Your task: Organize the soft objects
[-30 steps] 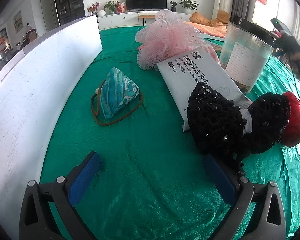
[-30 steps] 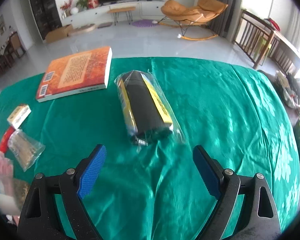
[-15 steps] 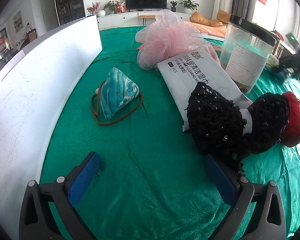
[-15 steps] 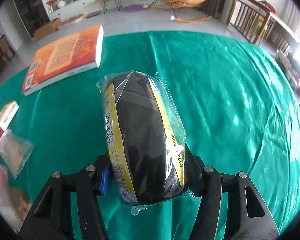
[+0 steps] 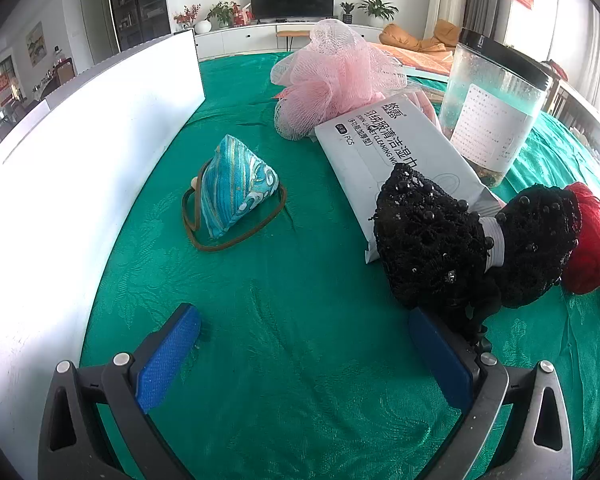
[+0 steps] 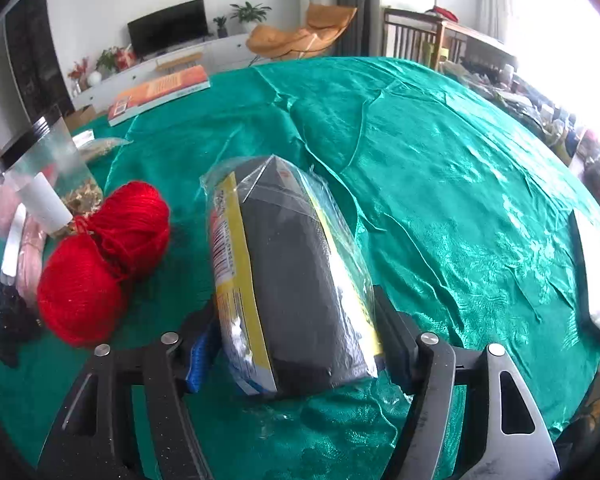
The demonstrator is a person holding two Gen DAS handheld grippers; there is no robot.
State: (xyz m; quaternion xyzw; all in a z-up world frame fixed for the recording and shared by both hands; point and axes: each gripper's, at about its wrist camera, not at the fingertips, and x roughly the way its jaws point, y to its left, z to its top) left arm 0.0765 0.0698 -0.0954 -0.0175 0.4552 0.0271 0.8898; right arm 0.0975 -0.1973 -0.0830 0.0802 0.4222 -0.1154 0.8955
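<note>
My right gripper (image 6: 296, 344) grips the plastic-wrapped black bundle (image 6: 296, 280), its jaws just eased wider, beside red yarn (image 6: 104, 256). My left gripper (image 5: 300, 354) hangs wide, empty, over green cloth (image 5: 300, 280).

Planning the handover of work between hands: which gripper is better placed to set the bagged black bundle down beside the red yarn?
Right. The right gripper already has the bagged black bundle between its jaws, just beside the red yarn. The left gripper is open and empty over bare cloth.

Right gripper (image 6: 296, 340) clasps a plastic-wrapped black and yellow bundle (image 6: 288, 268), its jaws having just eased wider | two red yarn balls (image 6: 100, 264) just left of it | clear jar (image 6: 52, 176) behind them | orange book (image 6: 160, 94) far back | green tablecloth (image 6: 440, 200) beneath.
</note>
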